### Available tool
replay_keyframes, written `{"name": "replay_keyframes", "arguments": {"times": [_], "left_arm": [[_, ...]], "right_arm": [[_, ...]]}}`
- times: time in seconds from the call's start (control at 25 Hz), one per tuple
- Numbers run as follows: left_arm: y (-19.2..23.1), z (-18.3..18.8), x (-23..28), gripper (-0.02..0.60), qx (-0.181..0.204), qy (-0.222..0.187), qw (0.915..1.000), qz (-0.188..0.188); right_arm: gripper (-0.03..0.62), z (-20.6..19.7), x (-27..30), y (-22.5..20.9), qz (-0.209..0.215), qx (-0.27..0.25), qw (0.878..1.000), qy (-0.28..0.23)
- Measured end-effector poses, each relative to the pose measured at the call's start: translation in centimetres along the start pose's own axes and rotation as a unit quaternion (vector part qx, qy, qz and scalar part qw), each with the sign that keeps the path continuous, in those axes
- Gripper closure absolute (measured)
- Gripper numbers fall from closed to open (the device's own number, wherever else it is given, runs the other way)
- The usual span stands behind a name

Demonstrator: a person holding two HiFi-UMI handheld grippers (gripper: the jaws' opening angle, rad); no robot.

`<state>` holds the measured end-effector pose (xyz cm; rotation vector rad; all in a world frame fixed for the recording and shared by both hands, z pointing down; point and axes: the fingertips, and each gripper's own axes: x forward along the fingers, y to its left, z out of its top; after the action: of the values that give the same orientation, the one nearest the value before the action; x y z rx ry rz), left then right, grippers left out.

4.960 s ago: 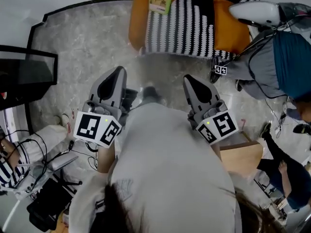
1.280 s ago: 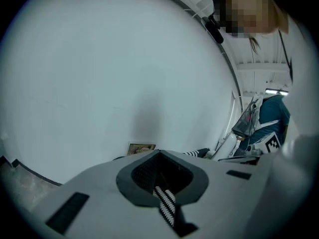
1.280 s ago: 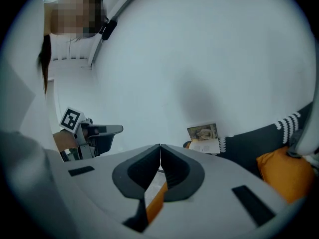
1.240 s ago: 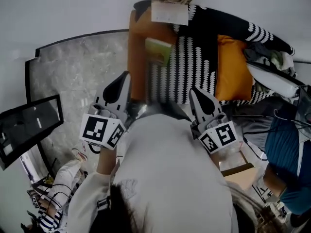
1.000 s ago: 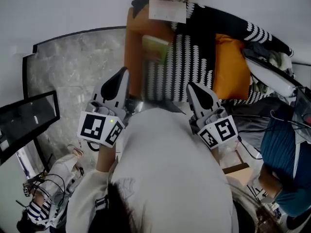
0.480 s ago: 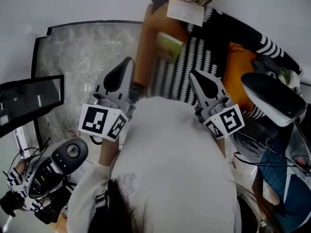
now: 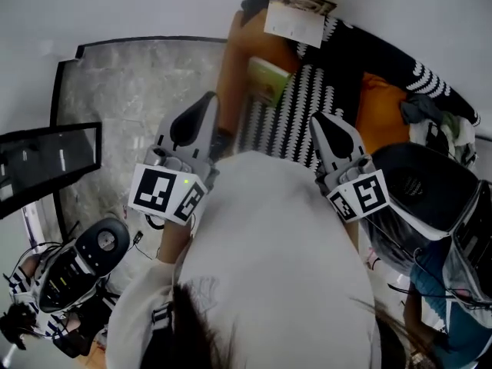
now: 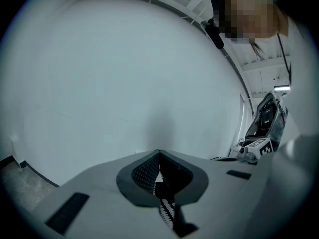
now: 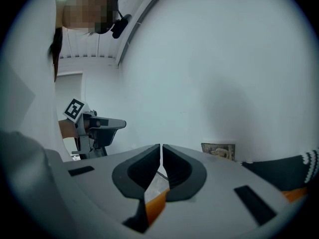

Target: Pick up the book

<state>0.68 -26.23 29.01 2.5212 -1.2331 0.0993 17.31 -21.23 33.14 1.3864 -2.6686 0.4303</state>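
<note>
A green book (image 7: 267,81) lies on the black-and-white striped blanket (image 7: 296,121) that covers the orange sofa (image 7: 237,46). A second book with a picture cover (image 7: 297,14) leans against the white wall above the sofa back; it also shows in the right gripper view as the picture-cover book (image 9: 218,151). My left gripper (image 7: 207,98) hangs just left of the green book, apart from it, jaws shut and empty (image 8: 159,156). My right gripper (image 7: 320,119) is over the blanket to the book's right, also shut with nothing in it (image 9: 161,151).
An orange cushion (image 7: 378,102) lies on the sofa's right. A dark rounded device (image 7: 421,194) sits close to my right gripper. On the left are a black screen (image 7: 46,160) and a grey handheld device (image 7: 81,258), over a marble floor (image 7: 127,91).
The view has shifted a little and both grippers have drifted slightly right toward the sofa. The dark rounded device at the right has come closer. Both grippers stay shut.
</note>
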Motion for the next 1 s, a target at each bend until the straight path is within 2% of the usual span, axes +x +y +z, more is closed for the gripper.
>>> {"name": "replay_keyframes", "arguments": {"times": [0.28, 0.56, 0.6, 0.68, 0.92, 1.0], "left_arm": [[0.5, 0.8, -0.7, 0.572, 0.000, 0.004, 1.0000, 0.001], [1.6, 0.4, -0.7, 0.572, -0.007, 0.020, 0.9996, 0.020], [1.7, 0.1, -0.7, 0.572, -0.009, 0.025, 0.9994, 0.023], [1.8, -0.4, -0.5, 0.572, -0.014, 0.037, 0.9988, 0.030], [2.9, -1.1, 1.0, 0.572, -0.024, 0.065, 0.9960, 0.056], [3.3, -1.2, 1.4, 0.572, -0.026, 0.070, 0.9951, 0.065]], "right_arm": [[0.574, -0.1, 0.8, 0.0, -0.008, -0.016, 1.000, 0.026], [0.565, -2.0, 3.1, -2.0, 0.004, -0.018, 0.998, 0.065], [0.545, -2.5, 3.6, -2.5, 0.005, -0.015, 0.997, 0.074], [0.460, -3.7, 4.9, -3.7, 0.009, -0.013, 0.996, 0.093], [0.414, -7.8, 10.0, -8.5, 0.030, -0.018, 0.988, 0.148], [0.371, -9.9, 11.7, -10.1, 0.037, -0.011, 0.984, 0.171]]}}
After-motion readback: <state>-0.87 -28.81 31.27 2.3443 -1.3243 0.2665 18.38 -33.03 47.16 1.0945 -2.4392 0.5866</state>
